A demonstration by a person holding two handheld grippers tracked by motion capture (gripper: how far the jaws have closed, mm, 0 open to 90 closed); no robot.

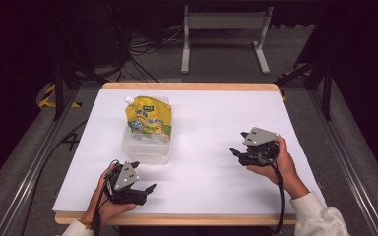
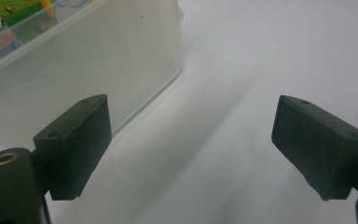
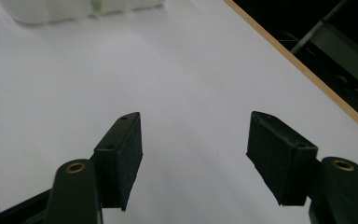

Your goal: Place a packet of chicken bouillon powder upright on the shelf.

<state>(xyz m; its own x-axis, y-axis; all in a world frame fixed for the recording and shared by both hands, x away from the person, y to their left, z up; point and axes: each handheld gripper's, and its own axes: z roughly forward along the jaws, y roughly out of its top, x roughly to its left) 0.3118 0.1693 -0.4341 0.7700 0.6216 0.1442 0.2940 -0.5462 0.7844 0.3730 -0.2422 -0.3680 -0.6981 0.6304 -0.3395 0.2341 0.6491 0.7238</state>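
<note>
White table (image 1: 216, 142). Yellow pouch (image 1: 148, 118) in clear tub (image 1: 146, 150). Left gripper (image 1: 142, 191), right gripper (image 1: 239, 147) gaped empty, apart. Probably pre-grasp; reach for pouch next.

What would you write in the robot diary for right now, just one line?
left gripper: jaws open, empty | right gripper: jaws open, empty | yellow spouted drink pouch: in clear plastic box | white table

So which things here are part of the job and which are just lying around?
Likely in the job:
yellow spouted pouch
clear plastic container under it
left gripper, open
right gripper, open

Just around:
cables on the floor
white stand
</note>
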